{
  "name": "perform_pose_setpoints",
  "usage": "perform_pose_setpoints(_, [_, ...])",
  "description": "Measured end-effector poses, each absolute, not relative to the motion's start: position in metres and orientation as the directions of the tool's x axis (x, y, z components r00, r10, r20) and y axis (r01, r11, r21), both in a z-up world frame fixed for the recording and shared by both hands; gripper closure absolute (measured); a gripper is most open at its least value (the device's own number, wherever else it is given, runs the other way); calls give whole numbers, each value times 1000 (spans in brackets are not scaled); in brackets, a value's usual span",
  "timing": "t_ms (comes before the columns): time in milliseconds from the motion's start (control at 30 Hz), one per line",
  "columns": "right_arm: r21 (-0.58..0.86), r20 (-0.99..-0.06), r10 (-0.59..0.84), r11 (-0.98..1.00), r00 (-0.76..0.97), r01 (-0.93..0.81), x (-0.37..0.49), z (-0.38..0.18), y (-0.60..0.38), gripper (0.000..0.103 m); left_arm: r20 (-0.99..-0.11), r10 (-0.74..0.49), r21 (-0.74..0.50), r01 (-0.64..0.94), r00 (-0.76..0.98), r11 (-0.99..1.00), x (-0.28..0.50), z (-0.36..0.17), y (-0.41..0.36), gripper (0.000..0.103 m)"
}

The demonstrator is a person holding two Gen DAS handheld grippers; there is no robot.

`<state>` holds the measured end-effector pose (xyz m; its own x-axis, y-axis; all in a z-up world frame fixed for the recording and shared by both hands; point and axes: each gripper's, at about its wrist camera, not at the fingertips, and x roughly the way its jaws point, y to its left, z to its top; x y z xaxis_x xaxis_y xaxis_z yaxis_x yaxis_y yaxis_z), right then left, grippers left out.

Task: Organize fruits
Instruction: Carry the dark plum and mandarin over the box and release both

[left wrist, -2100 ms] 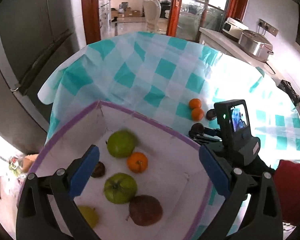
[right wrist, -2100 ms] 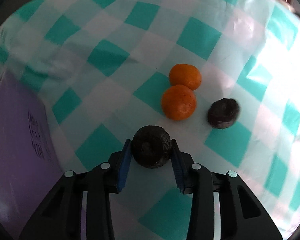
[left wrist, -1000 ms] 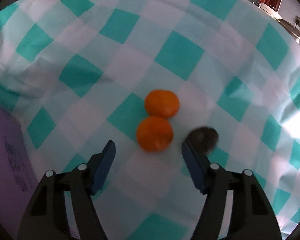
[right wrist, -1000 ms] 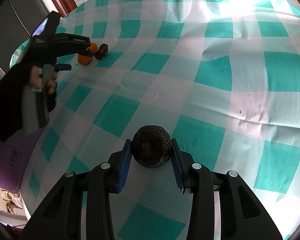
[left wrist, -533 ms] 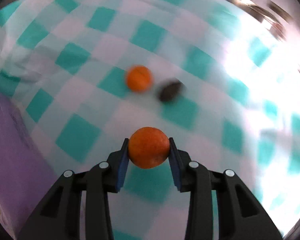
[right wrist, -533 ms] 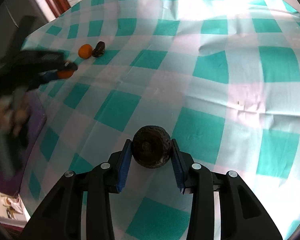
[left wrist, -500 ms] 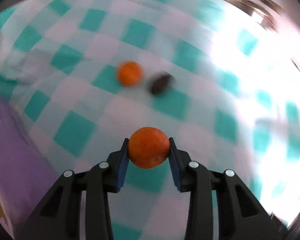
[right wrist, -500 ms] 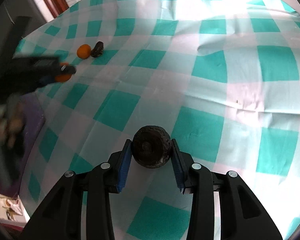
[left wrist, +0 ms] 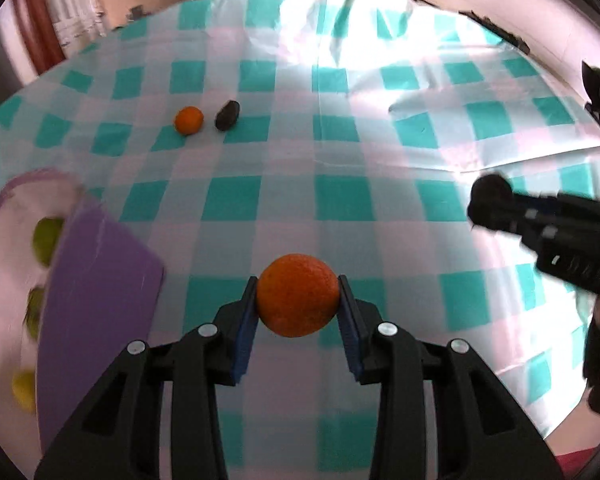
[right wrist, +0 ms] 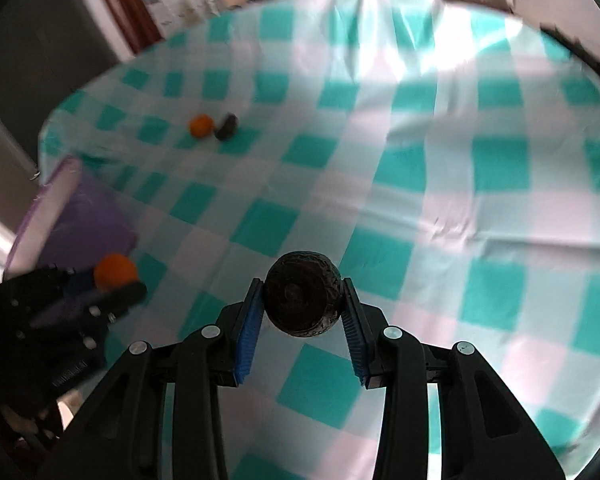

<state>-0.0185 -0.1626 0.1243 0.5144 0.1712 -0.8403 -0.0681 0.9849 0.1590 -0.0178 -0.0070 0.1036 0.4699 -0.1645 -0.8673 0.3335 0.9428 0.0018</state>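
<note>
The purple box (left wrist: 100,300) at nine o'clock in the left wrist view was cut off by the frame edge; the green and yellow fruits (left wrist: 46,240) inside it were blurred and only partly visible. The left gripper (left wrist: 298,306) was clamped on an orange (left wrist: 298,300), its blue pads pressing both sides, above the checked tablecloth (left wrist: 340,152). The right gripper (right wrist: 302,304) was clamped on a dark round fruit (right wrist: 302,294). A second orange (left wrist: 188,120) and a small dark fruit (left wrist: 227,115) lay just beside each other on the cloth at eleven o'clock. At three o'clock the right gripper appeared motion-blurred.
</note>
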Motion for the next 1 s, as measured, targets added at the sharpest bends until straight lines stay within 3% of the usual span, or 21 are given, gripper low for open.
perform_pose_setpoints(200, [142,-781,225,972,582,-185,-66,176,-183,65,-855,-140,8,282,500,959,-75,130,-41,65])
perform_pose_setpoints(567, [79,-713,272,947,646,-310,-124,220,-193,65,-826,-117,63,297,552,953,-121,181,-73,65])
perform_pose_setpoints(1000, [75,-700,289,939,653,-336,-155,220,-201,65,-834,-77,121,318,546,940,-145,196,-83,65])
